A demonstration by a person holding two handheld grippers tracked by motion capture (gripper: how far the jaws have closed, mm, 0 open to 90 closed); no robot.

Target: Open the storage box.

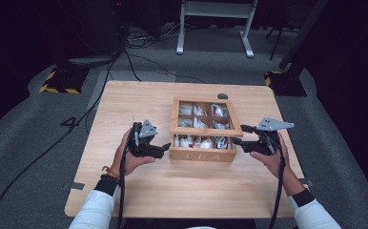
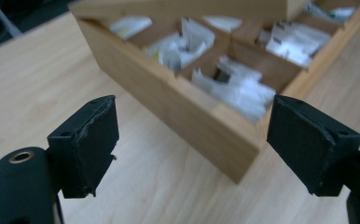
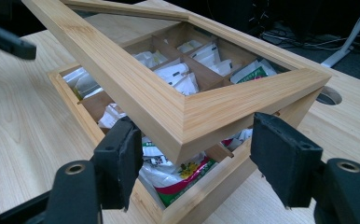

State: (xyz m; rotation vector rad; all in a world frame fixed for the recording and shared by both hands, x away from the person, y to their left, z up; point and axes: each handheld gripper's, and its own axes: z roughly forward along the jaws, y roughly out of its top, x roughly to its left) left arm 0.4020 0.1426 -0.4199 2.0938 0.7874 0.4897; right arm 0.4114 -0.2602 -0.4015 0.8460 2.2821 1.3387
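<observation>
Wooden table (image 1: 125, 105); beyond it, white desk frame (image 1: 215, 24). Black cables (image 1: 144, 40) on grey floor left of frame.

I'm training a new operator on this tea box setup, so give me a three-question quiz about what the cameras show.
1. True or false: the lid of the wooden tea box is raised at its front edge.
2. Which gripper has the lid's corner between its jaws? A) left gripper B) right gripper
3. What fills the box's compartments?

Key:
1. True; the right gripper view shows a gap under the tilted lid frame.
2. B; the left gripper's jaws stand apart beside the box with nothing between them.
3. Tea bag sachets, mostly white, some with green or red print.
</observation>
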